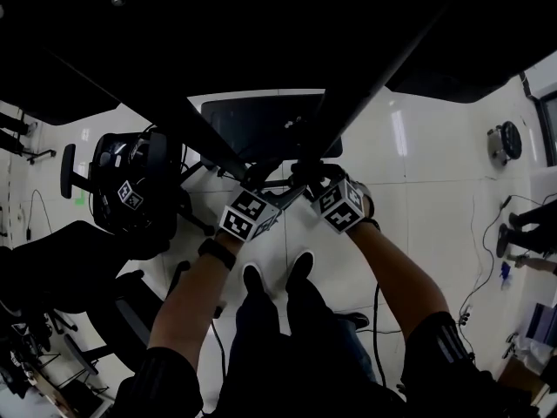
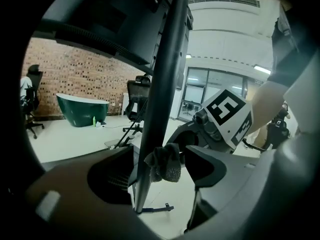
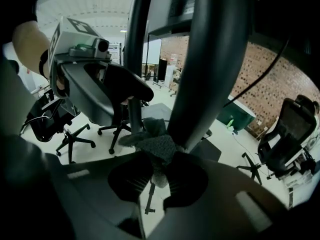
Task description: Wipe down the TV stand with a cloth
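Observation:
The TV stand shows as dark slanted poles (image 1: 202,131) rising over its black base plate (image 1: 261,120) on the white floor. My right gripper (image 3: 155,171) is shut on a grey cloth (image 3: 152,144), which is pressed against the thick pole (image 3: 210,74). In the left gripper view the same cloth (image 2: 169,166) hangs beside a slim pole (image 2: 162,84). That pole stands between the parted jaws of my left gripper (image 2: 160,171), which is open. Both grippers meet at the poles in the head view, the left gripper (image 1: 259,181) close beside the right gripper (image 1: 306,176).
Black office chairs stand around: one at the left (image 1: 130,190) and one by the brick wall (image 3: 292,134). A green bathtub (image 2: 82,109) sits by that wall. Cables trail over the floor at the right (image 1: 474,294). The person's shoes (image 1: 300,264) are below the grippers.

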A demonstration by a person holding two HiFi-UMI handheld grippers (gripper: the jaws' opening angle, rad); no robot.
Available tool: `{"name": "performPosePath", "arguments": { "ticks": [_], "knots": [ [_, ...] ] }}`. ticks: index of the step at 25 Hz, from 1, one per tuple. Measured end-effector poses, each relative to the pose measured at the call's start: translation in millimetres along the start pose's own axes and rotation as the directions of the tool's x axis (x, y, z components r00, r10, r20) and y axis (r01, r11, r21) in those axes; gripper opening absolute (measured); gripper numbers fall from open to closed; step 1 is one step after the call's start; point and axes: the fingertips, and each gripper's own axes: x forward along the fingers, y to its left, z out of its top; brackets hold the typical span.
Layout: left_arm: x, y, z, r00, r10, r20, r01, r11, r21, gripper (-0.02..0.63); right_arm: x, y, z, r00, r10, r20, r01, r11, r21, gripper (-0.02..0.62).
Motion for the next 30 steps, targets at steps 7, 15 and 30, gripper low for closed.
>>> {"name": "performPosePath", "arguments": {
  "ticks": [7, 15, 30],
  "knots": [
    [9.6, 11.4, -43.6, 0.999, 0.015, -0.045, -0.017, 0.998, -0.058, 0.347, 39.0, 4.1, -37.7, 0.998, -0.011, -0.066, 0.013, 0.999, 0.037, 0.055],
    [33.5, 23.3, -89.5, 0.996, -0.011, -0.086, 0.002, 0.995, -0.101, 0.347, 81.3, 8.6, -70.7, 0.996, -0.022, -0.09, 0.028, 0.998, 0.059, 0.055],
    [-16.7, -16.1, -50.4, 0.997, -0.079, -0.018, 0.078, 0.995, -0.061, 0.348, -3.3, 22.9, -17.8, 0.987, -0.103, 0.126, 0.077, 0.978, 0.192, 0.055]
  ]
}}
